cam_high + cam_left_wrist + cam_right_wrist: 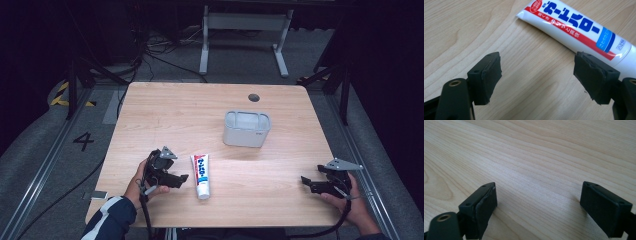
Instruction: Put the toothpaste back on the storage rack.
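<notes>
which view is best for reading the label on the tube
The left gripper view: the tube lies close up beyond the open jaws, its red and blue print sharp. The high view shows the whole tube lying on the table, but too small to read.

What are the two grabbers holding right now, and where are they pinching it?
Nothing is held. The left gripper is open beside the toothpaste tube, not pinching it. The right gripper is open over bare table.

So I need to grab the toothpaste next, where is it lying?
In the high view the toothpaste tube lies flat near the table's front edge, just right of the left gripper and in front of the grey bin.
</notes>
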Motion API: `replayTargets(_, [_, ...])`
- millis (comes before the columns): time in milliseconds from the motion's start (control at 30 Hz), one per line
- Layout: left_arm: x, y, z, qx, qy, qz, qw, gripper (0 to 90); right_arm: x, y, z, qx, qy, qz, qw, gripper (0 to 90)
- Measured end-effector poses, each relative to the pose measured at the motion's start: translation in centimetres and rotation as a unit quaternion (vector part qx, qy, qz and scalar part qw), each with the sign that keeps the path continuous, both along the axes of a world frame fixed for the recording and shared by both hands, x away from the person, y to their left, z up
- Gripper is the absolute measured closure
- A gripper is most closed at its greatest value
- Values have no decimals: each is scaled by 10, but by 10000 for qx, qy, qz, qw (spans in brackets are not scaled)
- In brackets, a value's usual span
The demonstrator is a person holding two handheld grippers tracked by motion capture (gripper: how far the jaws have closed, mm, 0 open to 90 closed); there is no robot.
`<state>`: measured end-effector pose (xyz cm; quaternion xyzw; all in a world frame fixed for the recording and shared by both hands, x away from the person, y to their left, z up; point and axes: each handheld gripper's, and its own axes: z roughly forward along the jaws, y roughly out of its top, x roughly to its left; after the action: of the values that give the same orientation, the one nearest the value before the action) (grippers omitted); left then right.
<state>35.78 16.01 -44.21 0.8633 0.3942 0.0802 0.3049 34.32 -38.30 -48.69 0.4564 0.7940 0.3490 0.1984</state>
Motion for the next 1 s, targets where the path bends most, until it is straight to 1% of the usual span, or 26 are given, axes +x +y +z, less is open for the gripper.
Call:
replayTargets(33, [1, -2, 1, 62, 0, 15, 10000, 226, 0, 0, 0, 0, 0, -1, 10000, 145])
replayTargets(67, [1, -5, 2, 73, 7, 93, 9999, 231, 0, 0, 0, -1, 0, -1, 10000, 145])
replayTargets(167, [3, -7, 3, 41, 32, 57, 10000, 231, 0, 0, 0, -1, -1, 0, 10000, 145])
replayTargets(233, [4, -13, 3, 55, 66, 81, 9999, 228, 0, 0, 0, -1, 0, -1, 10000, 145])
replayTargets(267, [4, -13, 3, 55, 66, 81, 9999, 225, 0, 0, 0, -1, 0, -1, 10000, 145])
replayTargets(333, [5, -18, 4, 59, 131, 74, 9999, 224, 0, 0, 0, 0, 0, -1, 10000, 145])
replayTargets(400, [6, -21, 4, 48, 134, 82, 9999, 219, 0, 0, 0, 1, -3, -2, 10000, 145])
replayTargets(433, [7, -25, 5, 44, 156, 76, 9998, 216, 0, 0, 0, 1, -5, -1, 10000, 145])
replayTargets(500, [7, -28, 5, 57, 165, 81, 9998, 213, 0, 0, 0, -1, -1, 0, 10000, 145])
replayTargets(600, [9, -35, 4, 41, 233, 85, 9997, 204, 0, 0, 0, -1, -1, -2, 10000, 145])
replayTargets(633, [10, -39, 3, 86, 231, 131, 9996, 202, 0, 0, 0, 1, 2, -3, 10000, 145])
replayTargets(667, [10, -39, 3, 86, 231, 131, 9996, 189, 0, 0, 0, 9, 3, -7, 10000, 145])
replayTargets(733, [11, -42, 3, -4, 291, 187, 9994, 188, 0, 0, 0, -2, -2, 0, 10000, 145])
replayTargets(767, [12, -43, 3, -11, 287, 223, 9993, 185, 0, 0, 0, -2, -3, 4, 10000, 145])
replayTargets(833, [15, -49, 3, -33, 396, 337, 9986, 175, 0, 0, 0, -1, -7, 3, 10000, 145])
replayTargets(867, [15, -52, 4, 14, 403, 362, 9985, 171, 0, 0, 0, -1, -2, 4, 10000, 145])
replayTargets(900, [15, -52, 4, 14, 403, 362, 9985, 176, 0, 0, 0, -1, -2, 4, 10000, 145])
replayTargets(933, [16, -58, 7, 131, 378, 457, 9982, 175, 0, 0, 0, 1, -5, 0, 10000, 145])
replayTargets(967, [16, -58, 7, 131, 378, 457, 9982, 171, 0, 0, 0, 1, -5, 0, 10000, 145])
replayTargets(1000, [17, -62, 7, 172, 404, 544, 9976, 171, 0, 0, 0, -1, -2, 4, 10000, 145])
